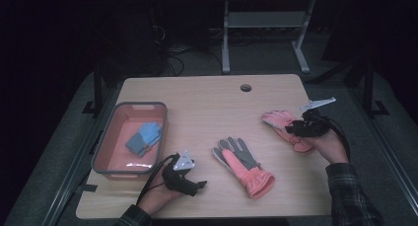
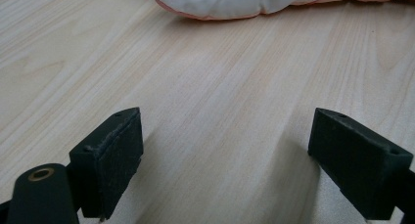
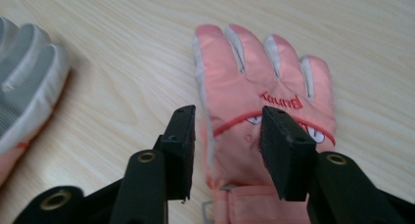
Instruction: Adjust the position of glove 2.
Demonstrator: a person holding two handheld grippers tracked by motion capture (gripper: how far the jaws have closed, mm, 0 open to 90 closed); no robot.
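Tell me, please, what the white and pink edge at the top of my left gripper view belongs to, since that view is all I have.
Observer: It is a glove with a grey palm, lying palm up in the middle of the table.
Operator: Is there a second glove on the table?
Observer: Yes, a pink glove lies back up at the right, with "Bunny" stitched on it.
Operator: Where is the right gripper?
Observer: The right gripper is over the pink glove with its jaws open, not gripping it.
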